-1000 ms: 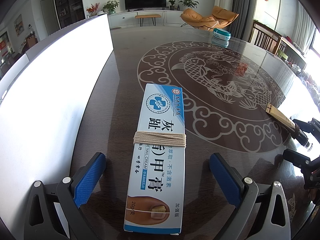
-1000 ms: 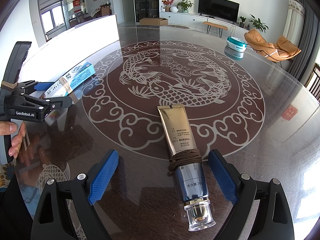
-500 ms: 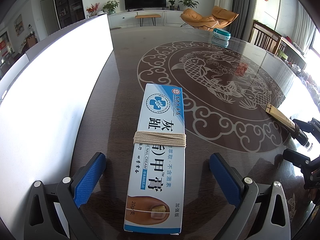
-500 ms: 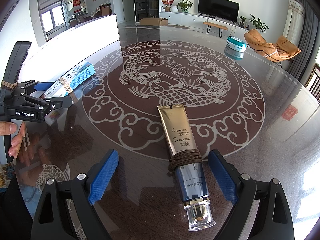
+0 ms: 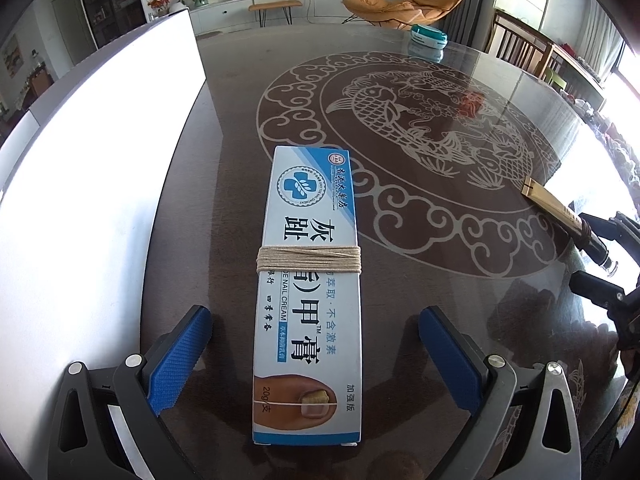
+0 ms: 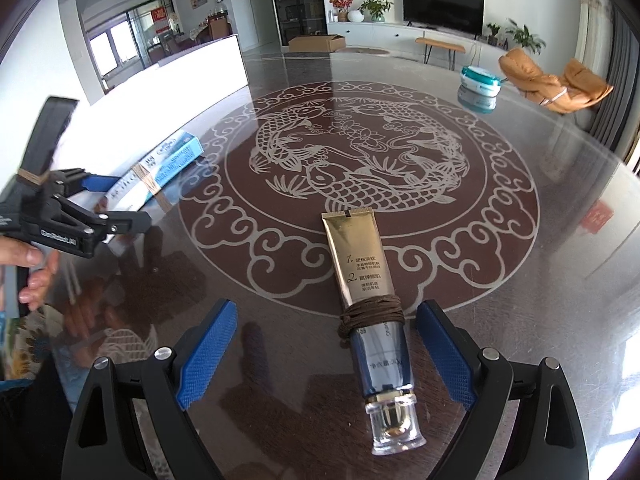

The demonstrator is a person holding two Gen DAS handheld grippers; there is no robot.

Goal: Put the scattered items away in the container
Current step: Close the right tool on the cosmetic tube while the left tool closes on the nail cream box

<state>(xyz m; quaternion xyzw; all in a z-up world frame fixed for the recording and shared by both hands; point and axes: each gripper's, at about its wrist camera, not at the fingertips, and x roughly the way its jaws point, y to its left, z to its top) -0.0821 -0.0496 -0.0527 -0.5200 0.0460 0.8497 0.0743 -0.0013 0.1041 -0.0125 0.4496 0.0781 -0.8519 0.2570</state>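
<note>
A blue and white nail cream box (image 5: 308, 292), bound with pale twine, lies flat on the dark fish-pattern table (image 5: 420, 120). My left gripper (image 5: 314, 356) is open and straddles its near half, with a gap at each blue pad. A gold and blue tube (image 6: 360, 272) with brown cord and a clear cap lies between the fingers of my open right gripper (image 6: 326, 352), nearer the right pad (image 6: 444, 354) and apart from it. The white container (image 5: 100, 160) stands to the left of the box. The right wrist view also shows the box (image 6: 168, 172) and the left gripper (image 6: 128, 204).
A round teal and white tin (image 6: 480, 80) sits at the far side of the table. A person's hand (image 6: 32, 268) holds the left gripper's handle. The tube (image 5: 560, 212) and the right gripper (image 5: 588, 254) show at the right edge of the left wrist view. Chairs stand beyond the table's far right rim.
The left gripper has tipped slightly, so the box and container sit a little higher in its view. The right gripper and the tube have not moved.
</note>
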